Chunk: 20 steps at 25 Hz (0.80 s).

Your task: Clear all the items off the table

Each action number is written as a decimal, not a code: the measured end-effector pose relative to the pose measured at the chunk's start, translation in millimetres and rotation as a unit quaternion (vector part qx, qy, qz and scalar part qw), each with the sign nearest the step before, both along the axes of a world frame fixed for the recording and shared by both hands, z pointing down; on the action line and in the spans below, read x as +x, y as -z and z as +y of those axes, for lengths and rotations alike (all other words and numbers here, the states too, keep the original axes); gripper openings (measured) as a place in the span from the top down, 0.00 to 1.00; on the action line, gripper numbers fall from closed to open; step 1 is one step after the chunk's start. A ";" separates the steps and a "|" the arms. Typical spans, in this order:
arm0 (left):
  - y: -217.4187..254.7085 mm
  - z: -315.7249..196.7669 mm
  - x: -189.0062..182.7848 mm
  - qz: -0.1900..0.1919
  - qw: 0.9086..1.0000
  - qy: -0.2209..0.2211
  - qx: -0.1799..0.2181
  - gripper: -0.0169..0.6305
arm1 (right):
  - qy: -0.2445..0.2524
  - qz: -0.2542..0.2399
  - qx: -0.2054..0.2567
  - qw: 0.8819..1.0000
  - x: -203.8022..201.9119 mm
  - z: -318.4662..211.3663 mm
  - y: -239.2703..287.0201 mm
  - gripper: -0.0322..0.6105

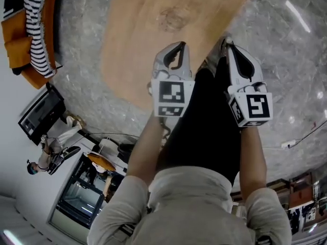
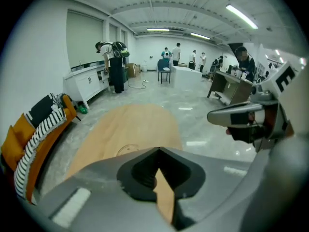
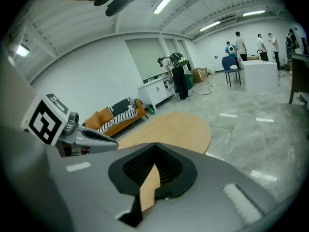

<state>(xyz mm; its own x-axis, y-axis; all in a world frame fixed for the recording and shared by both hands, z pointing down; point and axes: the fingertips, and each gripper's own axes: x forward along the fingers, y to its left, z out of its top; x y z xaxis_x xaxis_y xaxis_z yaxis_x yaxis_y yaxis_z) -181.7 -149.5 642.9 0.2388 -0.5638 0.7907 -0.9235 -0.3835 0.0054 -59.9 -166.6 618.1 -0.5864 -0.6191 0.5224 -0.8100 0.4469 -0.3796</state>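
Observation:
A light wooden oval table [image 1: 153,29] lies ahead of me and I see nothing standing on it, only a faint round mark [image 1: 172,18]. My left gripper [image 1: 180,45] is held over the table's near edge, its jaws closed tip to tip with nothing between them. Beside it my right gripper [image 1: 228,42] is likewise shut and holds nothing. In the left gripper view the table [image 2: 125,129] stretches beyond the closed tips [image 2: 158,149], and the right gripper [image 2: 251,120] shows at the right. In the right gripper view the table [image 3: 174,129] lies past the closed tips [image 3: 155,144].
An orange sofa [image 1: 30,29] with a striped cloth stands left of the table. White cabinets [image 2: 89,83] line the left wall. Several people, a blue chair [image 2: 164,70] and desks [image 2: 231,86] are at the far end. Grey marble floor [image 1: 286,45] surrounds the table.

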 end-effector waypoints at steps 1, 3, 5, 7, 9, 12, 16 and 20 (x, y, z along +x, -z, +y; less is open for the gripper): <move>-4.9 -3.6 -2.7 -0.016 1.000 -0.012 -0.001 0.94 | -0.001 -0.001 -0.003 1.000 0.9 -2.1 -2.7 0.94; -17.6 -8.2 -6.6 -0.055 0.998 -0.039 -0.012 0.94 | 0.000 -0.003 -0.007 1.000 2.0 -6.8 -7.1 0.94; -34.7 -5.1 -9.7 -0.086 0.994 -0.051 -0.045 0.94 | 0.000 -0.005 -0.010 1.000 3.9 -11.4 -11.0 0.94; -50.4 0.5 -11.9 -0.097 0.990 -0.051 -0.087 0.94 | 0.001 -0.006 -0.014 1.000 4.5 -15.6 -13.1 0.94; -62.4 1.8 -15.5 -0.107 0.986 -0.052 -0.116 0.94 | 0.003 -0.006 -0.018 1.000 3.1 -19.8 -13.8 0.94; -78.5 -3.4 -18.3 -0.134 0.979 -0.067 -0.135 0.94 | 0.012 -0.009 -0.020 1.000 3.8 -26.2 -15.6 0.94; -96.3 -10.6 -13.5 -0.139 0.975 -0.072 -0.160 0.90 | 0.012 -0.007 -0.030 0.999 19.9 -33.7 -27.1 0.94; -106.4 -12.6 -15.8 -0.152 0.969 -0.074 -0.183 0.89 | 0.002 -0.005 -0.041 0.999 33.0 -41.5 -34.5 0.94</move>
<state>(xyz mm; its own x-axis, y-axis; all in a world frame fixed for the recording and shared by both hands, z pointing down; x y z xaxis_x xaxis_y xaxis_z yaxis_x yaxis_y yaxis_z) -197.5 -162.1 749.4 0.0208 -0.2106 0.9773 -0.8388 -0.5357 -0.0976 -27.0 -208.1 652.5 -0.5943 -0.5714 0.5660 -0.8043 0.4178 -0.4227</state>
